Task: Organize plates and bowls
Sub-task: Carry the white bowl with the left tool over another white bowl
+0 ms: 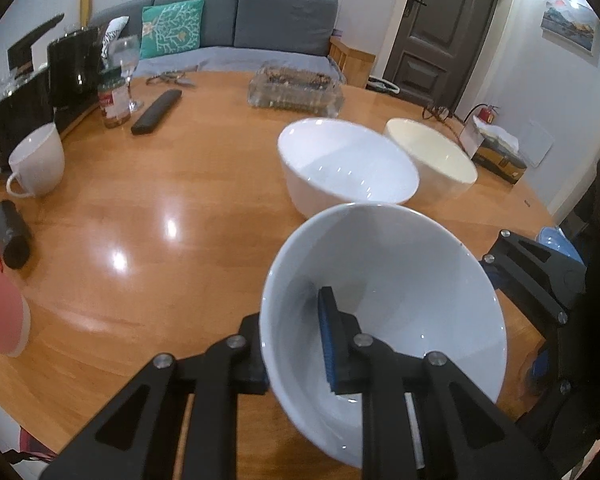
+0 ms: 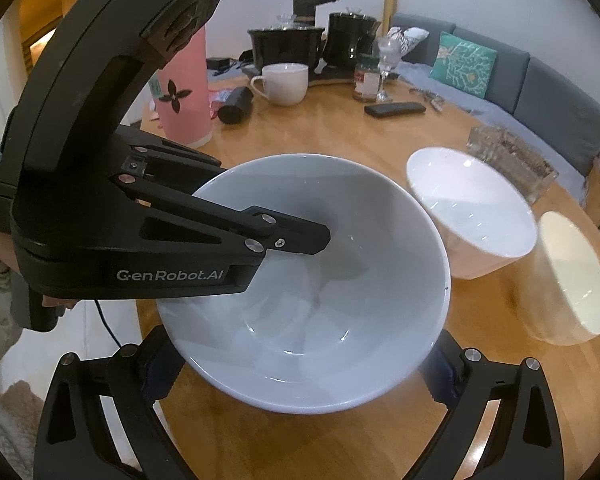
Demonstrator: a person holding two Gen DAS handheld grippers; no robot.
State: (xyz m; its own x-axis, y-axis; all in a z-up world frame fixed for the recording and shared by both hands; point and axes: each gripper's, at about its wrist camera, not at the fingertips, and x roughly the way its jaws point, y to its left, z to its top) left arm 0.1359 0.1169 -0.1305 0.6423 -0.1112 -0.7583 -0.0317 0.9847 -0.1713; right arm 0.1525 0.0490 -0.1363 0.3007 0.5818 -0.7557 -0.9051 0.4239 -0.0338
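The left gripper [image 1: 296,344] reaches in level from the near edge of the table [image 1: 160,216], clamped on the rim of a bowl [image 1: 396,280], one finger inside, one outside. The right gripper [image 2: 300,364] sits spread wide either side of that bowl, not closed on it. There are three bowls: the held one is glossy white; a second white bowl [image 1: 346,164] and a cream bowl [image 1: 434,152] stand touching near the far right edge.

Left gripper [image 2: 300,240] is pinching the rim of the big grey bowl [image 2: 320,320], and the right gripper [image 2: 304,376] straddles it, wide open. Two more bowls [image 2: 476,216] [image 2: 572,280] sit on the table [image 2: 340,136].
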